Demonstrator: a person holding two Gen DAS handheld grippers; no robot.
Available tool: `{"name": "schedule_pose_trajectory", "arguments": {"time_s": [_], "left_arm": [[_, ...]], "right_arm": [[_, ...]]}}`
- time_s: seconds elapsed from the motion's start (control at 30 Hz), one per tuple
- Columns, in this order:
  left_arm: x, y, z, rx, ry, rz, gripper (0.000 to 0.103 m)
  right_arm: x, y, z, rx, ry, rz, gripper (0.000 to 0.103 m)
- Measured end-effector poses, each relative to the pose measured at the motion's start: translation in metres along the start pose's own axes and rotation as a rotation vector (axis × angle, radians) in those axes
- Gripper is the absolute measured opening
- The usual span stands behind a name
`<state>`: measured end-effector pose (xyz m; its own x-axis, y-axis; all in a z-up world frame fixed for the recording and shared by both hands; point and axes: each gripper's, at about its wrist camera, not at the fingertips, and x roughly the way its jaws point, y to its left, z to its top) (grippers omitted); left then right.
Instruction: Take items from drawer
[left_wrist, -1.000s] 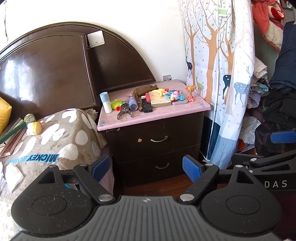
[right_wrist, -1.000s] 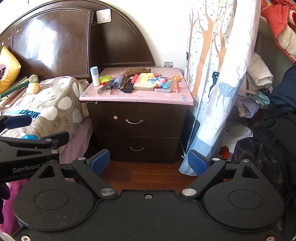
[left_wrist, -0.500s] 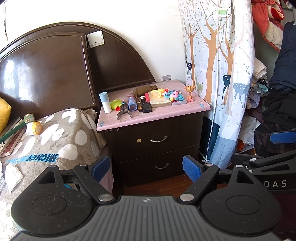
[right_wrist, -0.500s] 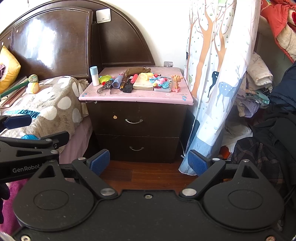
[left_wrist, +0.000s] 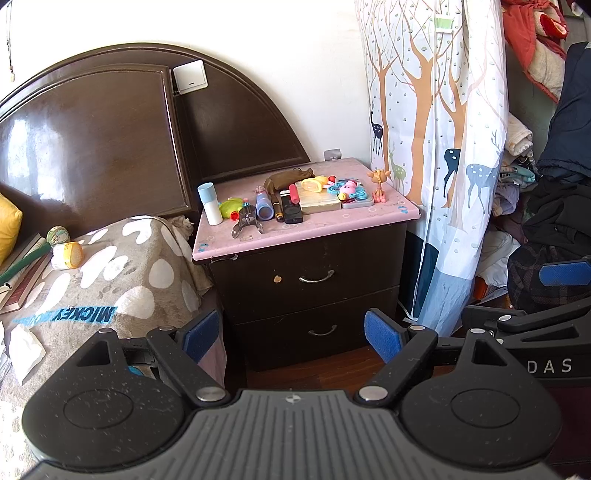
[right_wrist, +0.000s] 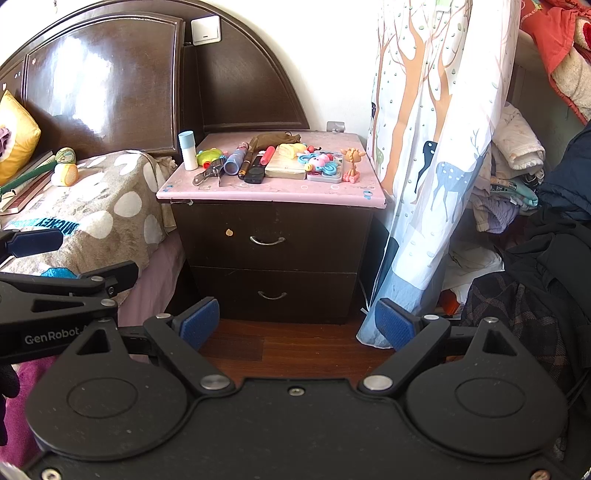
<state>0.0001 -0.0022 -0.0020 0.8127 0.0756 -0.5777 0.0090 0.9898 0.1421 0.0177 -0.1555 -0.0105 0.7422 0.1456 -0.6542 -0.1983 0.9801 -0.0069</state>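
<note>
A dark wooden nightstand (left_wrist: 306, 266) (right_wrist: 273, 240) with a pink top stands ahead of both grippers. Its upper drawer (left_wrist: 317, 275) (right_wrist: 267, 240) and lower drawer (left_wrist: 323, 330) (right_wrist: 272, 294) are both closed, each with a curved metal handle. My left gripper (left_wrist: 291, 334) hangs open well short of the lower drawer, nothing between its blue pads. My right gripper (right_wrist: 297, 325) is also open and empty, above the wood floor in front of the nightstand. Several small toys, a remote and a blue-capped bottle (left_wrist: 209, 203) lie on the pink top.
A bed with a spotted grey blanket (left_wrist: 96, 273) and dark headboard (left_wrist: 92, 140) lies left of the nightstand. A deer-print fabric wardrobe (left_wrist: 436, 147) hangs to the right, with piled clothes (right_wrist: 517, 177) beyond. Wood floor (right_wrist: 295, 350) lies in front.
</note>
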Motion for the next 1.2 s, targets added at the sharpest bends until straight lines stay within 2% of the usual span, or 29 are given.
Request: {"name": "schedule_pose_trajectory", "arguments": {"time_s": [0.97, 1.2], "left_arm": [[0.004, -0.003, 0.002, -0.016, 0.0, 0.002, 0.086], [0.014, -0.002, 0.004, -0.021, 0.007, -0.005, 0.086]], "right_arm": [[0.005, 0.003, 0.001, -0.011, 0.013, 0.003, 0.093], [0.012, 0.002, 0.0, -0.026, -0.015, 0.021, 0.093]]}}
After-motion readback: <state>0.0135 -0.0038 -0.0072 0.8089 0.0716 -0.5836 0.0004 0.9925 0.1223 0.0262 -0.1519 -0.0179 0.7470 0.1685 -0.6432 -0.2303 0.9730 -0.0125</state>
